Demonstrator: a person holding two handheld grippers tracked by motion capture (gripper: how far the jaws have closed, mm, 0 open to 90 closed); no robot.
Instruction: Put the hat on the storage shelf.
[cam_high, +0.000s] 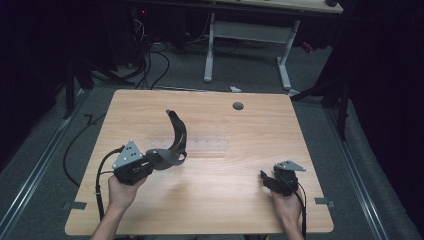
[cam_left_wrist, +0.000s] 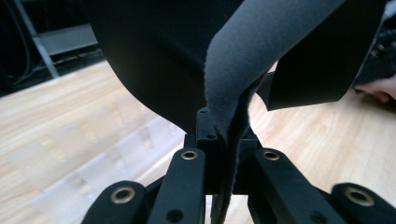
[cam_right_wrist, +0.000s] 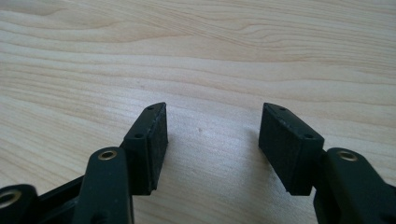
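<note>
The floppy dark grey fabric strap (cam_high: 175, 142) curls up off the light wooden table (cam_high: 225, 200), one end clamped in the left tongs (cam_high: 154, 161) near the left edge. The right tongs (cam_high: 266, 180) hover wide apart and empty over bare wood, well away. Picked up, then, but nowhere set down yet.

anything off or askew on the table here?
Nothing damaged or spilled. The dark strap is lifted off the table, pinched in the shut left claw and curling upward. A faint clear strip lies flat mid-table. The right claw is open, empty.
</note>
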